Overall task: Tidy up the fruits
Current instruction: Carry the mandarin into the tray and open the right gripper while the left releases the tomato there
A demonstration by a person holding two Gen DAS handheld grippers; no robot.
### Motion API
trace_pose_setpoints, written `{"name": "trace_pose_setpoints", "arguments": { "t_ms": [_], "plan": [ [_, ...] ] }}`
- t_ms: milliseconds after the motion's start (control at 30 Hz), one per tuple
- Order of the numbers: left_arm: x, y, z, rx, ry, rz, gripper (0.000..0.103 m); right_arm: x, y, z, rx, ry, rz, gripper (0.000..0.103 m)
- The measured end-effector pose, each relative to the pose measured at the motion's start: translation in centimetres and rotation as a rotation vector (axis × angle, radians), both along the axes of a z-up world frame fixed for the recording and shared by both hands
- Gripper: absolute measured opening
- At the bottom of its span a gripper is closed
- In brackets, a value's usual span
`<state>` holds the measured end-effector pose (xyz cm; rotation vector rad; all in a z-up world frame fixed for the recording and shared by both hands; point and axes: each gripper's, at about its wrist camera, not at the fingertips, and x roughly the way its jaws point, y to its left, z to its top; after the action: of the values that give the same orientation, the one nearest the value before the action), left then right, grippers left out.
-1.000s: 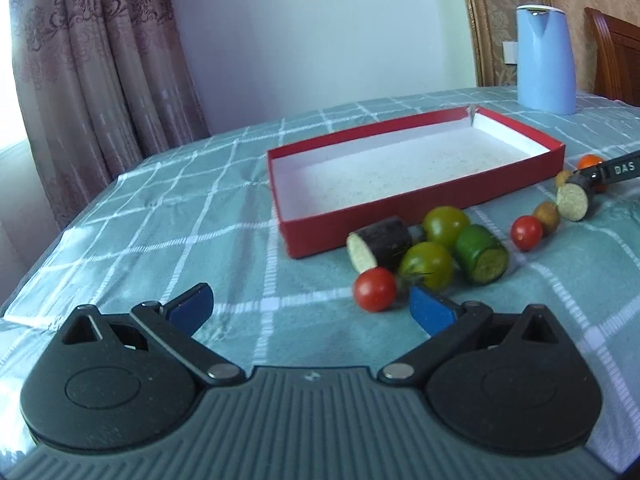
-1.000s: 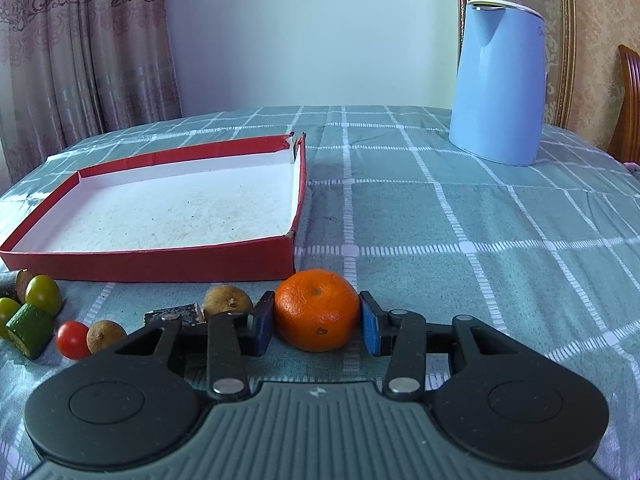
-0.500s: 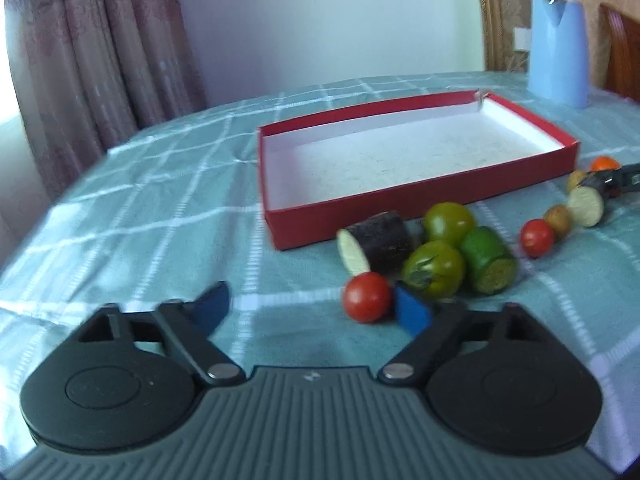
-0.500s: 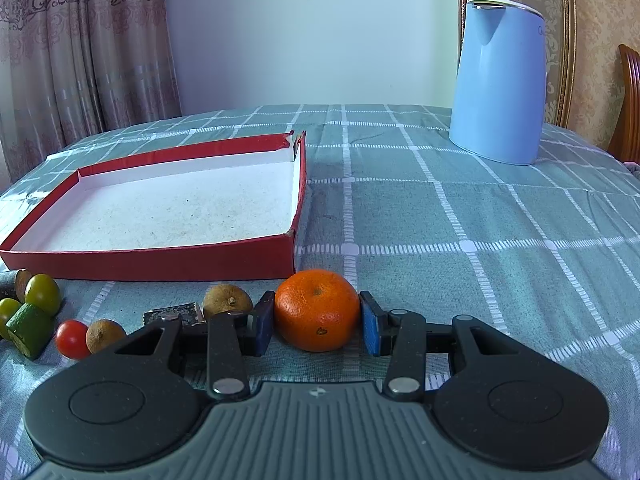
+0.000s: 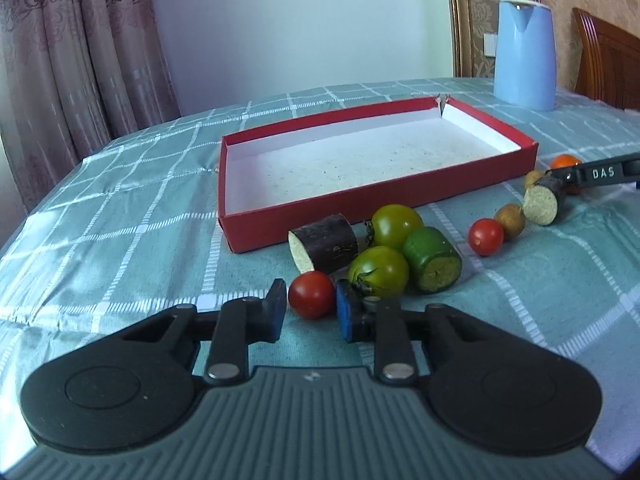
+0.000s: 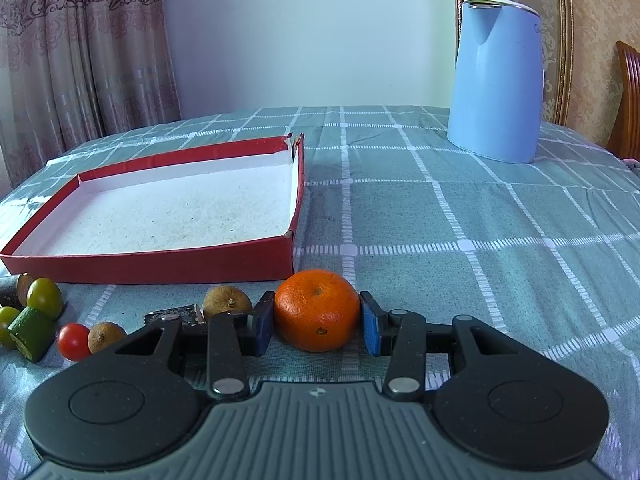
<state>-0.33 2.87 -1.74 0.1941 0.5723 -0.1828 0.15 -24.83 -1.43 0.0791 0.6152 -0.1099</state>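
My left gripper (image 5: pixel 311 300) is shut on a small red cherry tomato (image 5: pixel 311 294) that rests on the checked tablecloth, just in front of the red box (image 5: pixel 360 204). Right behind it lie a dark eggplant piece (image 5: pixel 326 248), two green tomatoes (image 5: pixel 378 270) and a green cucumber piece (image 5: pixel 434 260). My right gripper (image 6: pixel 317 316) is shut on an orange (image 6: pixel 317 310) that sits on the cloth by the red box's (image 6: pixel 152 268) near right corner. The box has nothing in it.
A second red cherry tomato (image 5: pixel 485 236), a brown fruit (image 5: pixel 509 216) and another eggplant piece (image 5: pixel 542 204) lie between the two grippers. A blue kettle (image 6: pixel 496 80) stands at the back right. A wooden chair (image 5: pixel 608 64) is beyond the table, curtains on the left.
My left gripper's jaws have closed from wide apart onto the red cherry tomato, after edging forward around it. The right gripper and its orange have not moved.
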Motion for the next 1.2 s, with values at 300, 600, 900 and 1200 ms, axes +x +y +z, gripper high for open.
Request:
{"name": "trace_pose_setpoints", "arguments": {
  "t_ms": [300, 600, 900, 1200],
  "plan": [
    [-0.2, 0.7, 2.5, -0.046, -0.067, -0.013, 0.023, -0.7, 0.8, 1.3, -0.026, -0.052, 0.034, 0.043],
    [7.7, -1.2, 4.6, -0.059, -0.089, 0.044, 0.023, 5.4, 2.5, 4.5, -0.102, -0.089, 0.060, 0.043],
    [15.5, -2.8, 2.9, -0.025, -0.006, 0.126, 0.024, 13.1, 4.4, 2.0, -0.118, 0.049, 0.099, 0.043],
    [16.5, -2.4, 2.0, -0.027, 0.003, 0.143, 0.054, 15.1, 4.6, 0.8, -0.122, 0.119, 0.114, 0.043]
  ]
}}
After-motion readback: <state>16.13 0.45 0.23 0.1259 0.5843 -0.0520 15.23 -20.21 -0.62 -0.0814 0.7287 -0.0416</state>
